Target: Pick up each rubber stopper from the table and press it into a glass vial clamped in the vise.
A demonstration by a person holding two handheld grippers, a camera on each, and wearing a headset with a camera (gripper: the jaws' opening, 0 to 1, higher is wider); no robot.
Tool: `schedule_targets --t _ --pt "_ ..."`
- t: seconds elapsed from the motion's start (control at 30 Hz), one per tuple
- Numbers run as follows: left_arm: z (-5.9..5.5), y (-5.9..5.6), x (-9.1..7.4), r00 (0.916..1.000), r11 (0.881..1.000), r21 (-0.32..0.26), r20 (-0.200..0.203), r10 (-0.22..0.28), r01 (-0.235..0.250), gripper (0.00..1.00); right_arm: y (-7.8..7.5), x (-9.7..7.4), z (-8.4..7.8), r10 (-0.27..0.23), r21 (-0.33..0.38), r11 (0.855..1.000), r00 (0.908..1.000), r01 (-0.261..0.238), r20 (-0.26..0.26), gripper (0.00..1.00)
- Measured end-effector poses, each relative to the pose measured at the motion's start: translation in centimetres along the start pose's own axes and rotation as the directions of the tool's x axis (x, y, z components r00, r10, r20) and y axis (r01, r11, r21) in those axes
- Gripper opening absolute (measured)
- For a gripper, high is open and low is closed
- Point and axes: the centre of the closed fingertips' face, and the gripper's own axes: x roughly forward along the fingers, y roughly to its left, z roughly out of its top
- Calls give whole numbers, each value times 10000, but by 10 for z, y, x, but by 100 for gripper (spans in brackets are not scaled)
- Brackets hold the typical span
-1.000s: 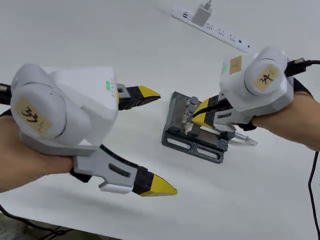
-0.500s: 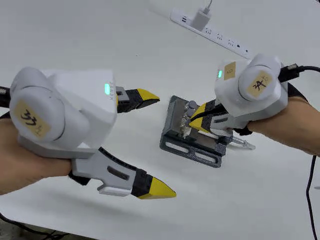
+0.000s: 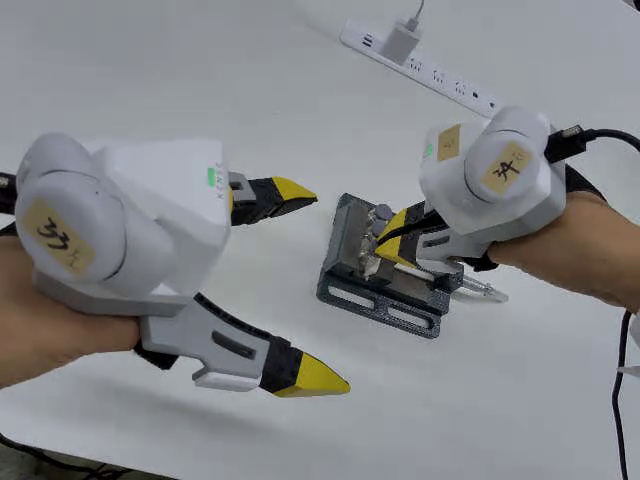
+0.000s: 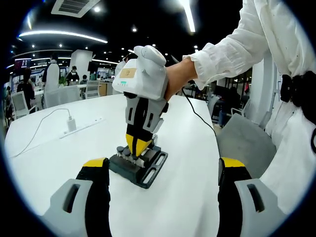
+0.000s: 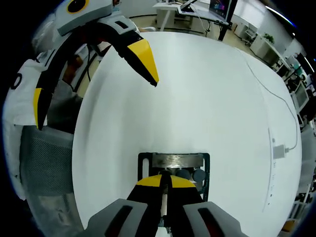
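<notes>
Vise (image 3: 352, 292) directly below right gripper (image 3: 392, 238), jaws pinched together over vials (image 3: 380, 216); left gripper (image 3: 325, 287) wide, well apart

Light was bright and even and came from above: the long ceiling strips (image 4: 188, 17) burned white and blown out in the left gripper view. The white table (image 3: 150, 90) was evenly lit and nearly glare-free, with only faint, soft-edged shadows. One lay under the left gripper (image 3: 315, 285) towards the table's near edge, and a darker one hugged the base of the vise (image 3: 385, 292). The head view was sharp throughout. Both gripper views bowed the table's edges into curves, and the nearest jaws looked slightly soft.
</notes>
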Motion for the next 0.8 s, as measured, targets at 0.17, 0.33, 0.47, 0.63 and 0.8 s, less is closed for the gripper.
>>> schedule_targets --t 0.17,0.33,0.47,0.63,0.8 --pt "2 0 0 10000 10000 -5 60 -9 9 90 0 1 0 48 -177 9998 9998 -52 -212 0" --pt "3 1 1 9999 10000 -7 98 38 -38 90 0 1 -1 96 -225 9997 9994 -103 -330 0" --pt "3 1 1 9999 10000 -1 116 40 -40 90 -1 3 -2 84 -353 9993 9988 -101 -481 0" --pt "3 2 2 9999 10000 13 104 50 -50 90 -1 3 -3 87 -381 9992 9981 -111 -616 0" --pt "4 2 3 9999 10000 55 109 70 -71 90 -1 4 -2 41 -526 9986 9972 -81 -747 0"
